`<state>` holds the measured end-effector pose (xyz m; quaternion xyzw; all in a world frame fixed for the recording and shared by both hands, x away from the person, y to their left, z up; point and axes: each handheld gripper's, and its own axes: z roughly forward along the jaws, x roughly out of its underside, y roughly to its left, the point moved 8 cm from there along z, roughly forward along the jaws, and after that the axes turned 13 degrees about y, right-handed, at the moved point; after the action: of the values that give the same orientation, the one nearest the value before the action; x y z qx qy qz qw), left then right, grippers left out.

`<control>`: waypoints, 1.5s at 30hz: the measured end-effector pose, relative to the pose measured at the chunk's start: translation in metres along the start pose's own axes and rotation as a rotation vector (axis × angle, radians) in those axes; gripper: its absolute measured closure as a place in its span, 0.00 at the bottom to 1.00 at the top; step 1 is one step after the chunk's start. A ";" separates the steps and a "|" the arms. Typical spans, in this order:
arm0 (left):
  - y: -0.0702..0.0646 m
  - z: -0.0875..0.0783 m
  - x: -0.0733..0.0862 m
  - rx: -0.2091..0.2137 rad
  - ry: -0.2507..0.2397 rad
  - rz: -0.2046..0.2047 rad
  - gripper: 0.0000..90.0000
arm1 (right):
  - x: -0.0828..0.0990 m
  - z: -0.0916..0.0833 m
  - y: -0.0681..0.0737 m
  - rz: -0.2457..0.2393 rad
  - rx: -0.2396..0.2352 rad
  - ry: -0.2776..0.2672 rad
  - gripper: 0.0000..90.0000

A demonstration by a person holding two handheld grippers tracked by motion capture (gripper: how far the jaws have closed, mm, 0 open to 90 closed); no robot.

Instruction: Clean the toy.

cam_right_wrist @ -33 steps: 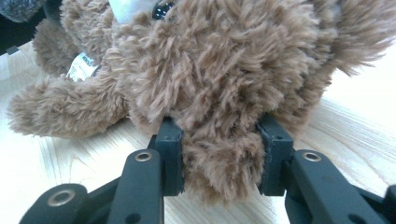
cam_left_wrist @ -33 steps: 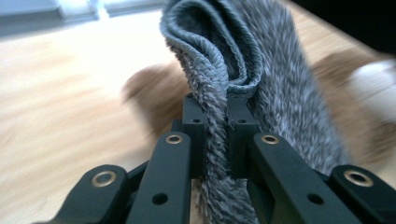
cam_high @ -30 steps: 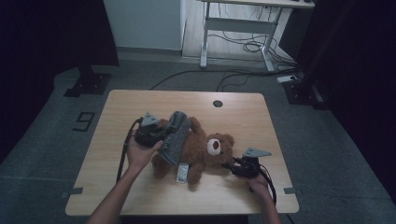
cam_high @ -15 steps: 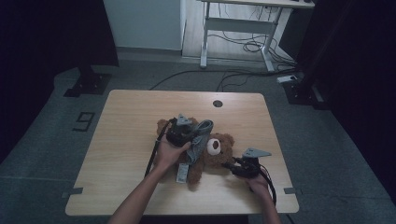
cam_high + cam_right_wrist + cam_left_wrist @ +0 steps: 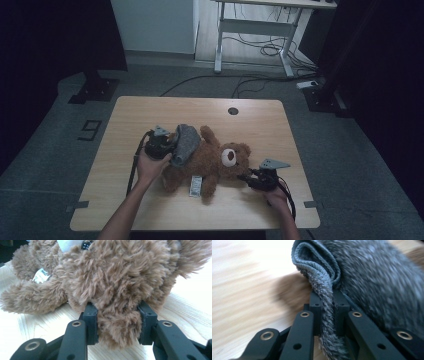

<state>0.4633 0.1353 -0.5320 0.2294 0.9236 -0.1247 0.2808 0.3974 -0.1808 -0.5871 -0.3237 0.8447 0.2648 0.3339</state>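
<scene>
A brown teddy bear (image 5: 215,162) lies on its back across the wooden table (image 5: 150,112), head toward the right, with a white tag (image 5: 196,185) by its leg. A grey fuzzy cloth (image 5: 186,142) drapes over its lower body. At the bear's left, my left gripper (image 5: 171,148) is shut on the edge of that grey cloth (image 5: 367,277), whose folded hem is pinched between the jaws (image 5: 327,297). My right gripper (image 5: 247,176) sits at the bear's head and is shut on a tuft of the bear (image 5: 117,277), apparently its ear, squeezed between the jaws (image 5: 117,315).
A cable hole (image 5: 233,110) sits near the table's far edge. Behind the table stand a white desk frame (image 5: 250,25) with floor cables (image 5: 260,50) and a black stand base (image 5: 95,89). A "9" marking (image 5: 89,130) is on the floor at left.
The left gripper carried the grey cloth rightward over the bear's body, then drew back left to the bear's lower end. The right gripper has stayed at the bear's head.
</scene>
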 end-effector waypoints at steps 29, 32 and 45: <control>-0.160 0.013 -0.065 0.124 -0.052 0.286 0.89 | 0.001 0.000 0.000 0.000 0.001 0.005 0.66; -0.156 0.029 -0.063 0.019 -0.019 0.318 0.89 | 0.001 -0.001 -0.001 0.001 0.003 0.002 0.66; -0.059 -0.002 -0.039 -0.065 -0.039 0.150 0.90 | 0.001 0.000 -0.001 0.002 0.000 0.011 0.66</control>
<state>0.4624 0.0711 -0.5023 0.2861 0.9018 -0.0779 0.3145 0.3972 -0.1819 -0.5881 -0.3244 0.8469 0.2634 0.3288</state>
